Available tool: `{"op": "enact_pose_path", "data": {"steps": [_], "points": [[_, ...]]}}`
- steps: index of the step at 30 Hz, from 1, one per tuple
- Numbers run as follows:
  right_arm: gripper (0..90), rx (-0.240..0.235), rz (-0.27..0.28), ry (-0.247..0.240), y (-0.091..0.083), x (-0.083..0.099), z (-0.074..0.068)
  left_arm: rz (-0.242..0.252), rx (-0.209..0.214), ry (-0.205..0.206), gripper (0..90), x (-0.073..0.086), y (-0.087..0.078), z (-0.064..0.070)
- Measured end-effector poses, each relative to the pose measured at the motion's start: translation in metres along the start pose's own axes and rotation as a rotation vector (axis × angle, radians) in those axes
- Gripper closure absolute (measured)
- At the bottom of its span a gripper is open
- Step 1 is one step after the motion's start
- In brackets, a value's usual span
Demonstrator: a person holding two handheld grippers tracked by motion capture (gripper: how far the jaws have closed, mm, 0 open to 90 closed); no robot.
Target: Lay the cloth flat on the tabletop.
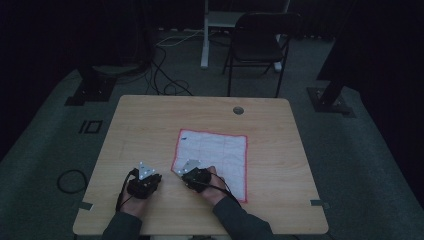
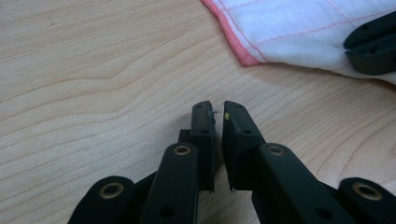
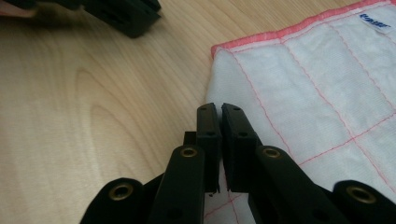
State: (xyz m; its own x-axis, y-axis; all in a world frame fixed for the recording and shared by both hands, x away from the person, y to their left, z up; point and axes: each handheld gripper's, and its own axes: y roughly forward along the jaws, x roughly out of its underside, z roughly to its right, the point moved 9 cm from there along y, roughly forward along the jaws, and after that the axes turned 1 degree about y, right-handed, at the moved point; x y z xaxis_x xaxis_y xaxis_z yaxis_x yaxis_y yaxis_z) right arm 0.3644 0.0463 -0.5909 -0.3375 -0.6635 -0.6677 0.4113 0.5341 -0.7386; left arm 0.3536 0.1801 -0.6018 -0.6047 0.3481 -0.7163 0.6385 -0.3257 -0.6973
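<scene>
On the left, the left tongs (image 1: 145, 176) sit low over bare wood on the bench (image 1: 150, 120), just beside the cloth's near left corner but not on it. In the left gripper view the left tongs (image 2: 218, 116) are clenched, the jaws pressed almost together with nothing between them; the cloth's pink-edged corner (image 2: 247, 58) lies ahead and to the right, apart from the tips.

Moving right, the right tongs (image 1: 192, 171) rest over that same near left corner of the cloth (image 1: 220, 155). In the right gripper view the right tongs (image 3: 218, 112) are also clenched. Their tips sit at the cloth's left edge (image 3: 219, 70), over the fabric, but I cannot tell whether any fold of it is caught between the jaws; none shows there.

The cloth itself lies spread flat and square on the right half of the bench, white with a pink border and a faint pink grid, a small blue label (image 3: 373, 19) near its far edge. No fold or lifted corner shows.

As a judgement, the work on the cloth looks barely begun: both tongs are gathered at one corner, nothing is clearly gripped, and any folding, lifting or moving is left to do.
</scene>
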Motion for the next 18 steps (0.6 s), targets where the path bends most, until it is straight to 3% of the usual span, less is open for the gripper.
{"op": "enact_pose_path", "data": {"steps": [4, 8, 11, 18], "points": [[87.2, -0.024, 0.034, 0.024, -0.007, -0.004, -0.002, -0.001, 0.0, 0.0, 83.6, 0.0, 0.0, 0.0], [87.2, -0.028, 0.08, 0.062, -0.02, -0.008, 0.006, -0.001, -0.001, 0.002, 83.6, 0.0, 0.0, 0.0], [87.2, -0.006, 0.104, 0.095, -0.03, -0.007, 0.023, -0.003, 0.001, 0.005, 83.3, 0.0, 0.0, 0.001], [86.7, 0.054, 0.1, 0.175, -0.044, 0.013, 0.064, -0.003, 0.015, 0.035, 82.8, -0.006, 0.002, 0.011]]}}
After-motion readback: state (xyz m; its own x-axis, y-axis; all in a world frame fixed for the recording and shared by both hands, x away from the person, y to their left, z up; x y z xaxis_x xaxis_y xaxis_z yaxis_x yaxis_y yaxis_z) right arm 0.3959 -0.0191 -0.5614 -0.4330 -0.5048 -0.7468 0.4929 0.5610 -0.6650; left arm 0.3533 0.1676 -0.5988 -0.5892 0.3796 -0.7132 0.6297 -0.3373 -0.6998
